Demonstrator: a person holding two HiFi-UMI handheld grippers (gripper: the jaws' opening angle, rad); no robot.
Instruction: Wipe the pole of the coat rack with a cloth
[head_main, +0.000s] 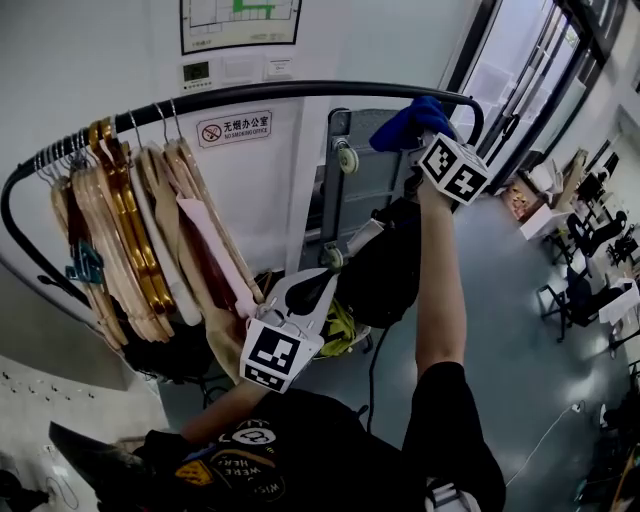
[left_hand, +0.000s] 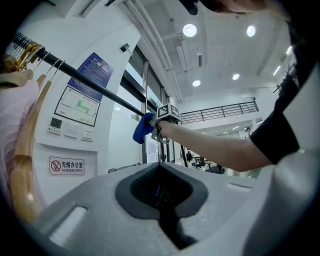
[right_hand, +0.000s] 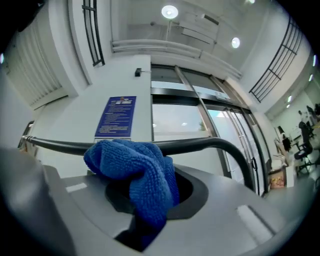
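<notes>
Blue microfibre cloth (right_hand: 135, 175) was shown pinched between the jaws of the right tool (right_hand: 145, 200), one bunched fold standing above the jaws and a tail hanging into the dark recess behind them. The right tool was held at arm's length against the black pole (head_main: 260, 95) of the coat rack, close to where the pole curves downward at its right end. In the head view the cloth appeared to lie on top of the pole. In the right gripper view it overlapped the near side of the pole, so contact was judged likely but could not be confirmed.

The left tool (left_hand: 162, 200) was held low, well apart from the pole, with its jaws pressed together and nothing between them. Wooden hangers (head_main: 120, 230) were crowded along the left part of the pole, and a folded platform trolley (head_main: 365, 190) stood behind the rack.

The step in hand was judged to be the wiping stroke itself, at the right-hand stretch of the pole. The next move would call for the cloth to be kept firmly pinched and pressed to the pole while being drawn along it, either round the bend or leftward towards the hangers, which would obstruct further travel.
</notes>
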